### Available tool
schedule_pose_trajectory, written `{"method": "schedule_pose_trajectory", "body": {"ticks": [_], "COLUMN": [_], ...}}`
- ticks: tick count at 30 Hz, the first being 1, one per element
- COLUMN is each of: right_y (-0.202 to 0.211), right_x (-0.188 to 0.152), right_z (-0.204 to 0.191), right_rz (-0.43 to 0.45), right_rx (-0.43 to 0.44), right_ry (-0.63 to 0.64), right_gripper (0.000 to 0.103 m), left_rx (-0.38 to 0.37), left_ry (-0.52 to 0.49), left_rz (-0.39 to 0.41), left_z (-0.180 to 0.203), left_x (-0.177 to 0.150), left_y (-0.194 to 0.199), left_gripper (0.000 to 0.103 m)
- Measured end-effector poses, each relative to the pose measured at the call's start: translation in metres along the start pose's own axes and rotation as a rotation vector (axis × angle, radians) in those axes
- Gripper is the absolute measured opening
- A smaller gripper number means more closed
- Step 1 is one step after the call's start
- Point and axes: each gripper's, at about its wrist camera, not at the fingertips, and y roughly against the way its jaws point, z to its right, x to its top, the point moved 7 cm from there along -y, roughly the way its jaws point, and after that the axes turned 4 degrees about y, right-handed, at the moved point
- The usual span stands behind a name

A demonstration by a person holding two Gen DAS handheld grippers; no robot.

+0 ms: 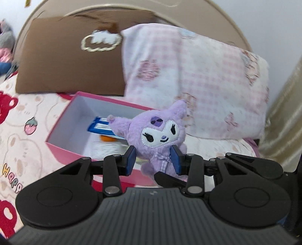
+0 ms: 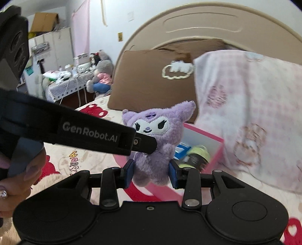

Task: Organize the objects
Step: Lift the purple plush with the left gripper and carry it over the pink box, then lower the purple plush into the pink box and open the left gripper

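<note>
Gripping one purple plush doll [image 1: 157, 137] from two sides, we hold it above the bed [image 1: 24, 132]. Our left claw [image 1: 153, 160] is clamped on the doll's lower body, its blue pads [image 1: 131, 160] pressing in at 9 and 3 o'clock of the gingham bow. Our right claw [image 2: 152, 174] is also clamped on the same plush doll [image 2: 158, 132], pads squeezing its fuzzy base from either side. In the right wrist view, the other claw's black finger, marked with white lettering, comes in from 9 o'clock and ends against the doll's chest just below the embroidered face. A hand [image 2: 20, 175] wraps a handle at 8 o'clock of that view.

Behind the doll lies an open pink box [image 1: 62, 150] with a white interior, resting on the bed's printed cover. From the left wrist it sits at 10 o'clock of the doll; from the right wrist the pink box [image 2: 215, 148] is at 4 o'clock. Inside we see a blue-and-white packet [image 1: 100, 127] and something orange beside it; the right view also shows a pale green item, too blurred to tell apart.

At 12 o'clock a brown pillow [image 1: 69, 62] with a cloud outline leans on the beige headboard [image 1: 222, 17]. A pink checked pillow [image 1: 207, 79] overlaps it at 2 o'clock.
</note>
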Motion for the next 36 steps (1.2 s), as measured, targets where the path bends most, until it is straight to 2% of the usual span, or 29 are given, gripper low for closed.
{"method": "schedule_pose_trajectory", "body": {"ticks": [8, 10, 12, 17, 20, 25, 29, 33, 36], "right_y": [-0.073, -0.089, -0.1, -0.13, -0.145, -0.165, -0.184, -0.199, -0.203], "right_x": [0.025, 0.028, 0.028, 0.021, 0.013, -0.002, -0.003, -0.007, -0.009], "right_z": [-0.013, -0.016, -0.021, -0.015, -0.008, 0.005, 0.022, 0.03, 0.031], "right_rz": [-0.099, -0.115, -0.127, -0.199, -0.218, -0.269, -0.348, -0.388, -0.409], "right_rx": [0.101, 0.101, 0.099, 0.148, 0.144, 0.186, 0.25, 0.201, 0.202], "right_ry": [0.028, 0.077, 0.167, 0.195, 0.223, 0.174, 0.118, 0.145, 0.154], "right_gripper": [0.043, 0.042, 0.042, 0.042, 0.042, 0.042, 0.042, 0.042, 0.041], "left_rx": [0.041, 0.037, 0.05, 0.059, 0.052, 0.059, 0.067, 0.086, 0.116], "left_ry": [0.111, 0.155, 0.151, 0.142, 0.155, 0.145, 0.136, 0.118, 0.124], "left_rz": [-0.103, -0.128, -0.138, -0.187, -0.228, -0.321, -0.372, -0.394, -0.416], "left_z": [-0.076, -0.091, -0.1, -0.112, -0.116, -0.118, -0.118, -0.119, -0.124], "left_x": [0.03, 0.034, 0.035, 0.028, 0.026, 0.02, 0.015, 0.017, 0.015], "left_y": [-0.038, -0.05, -0.06, -0.086, -0.107, -0.138, -0.158, -0.175, -0.185], "left_gripper": [0.038, 0.039, 0.04, 0.04, 0.04, 0.04, 0.04, 0.04, 0.04]}}
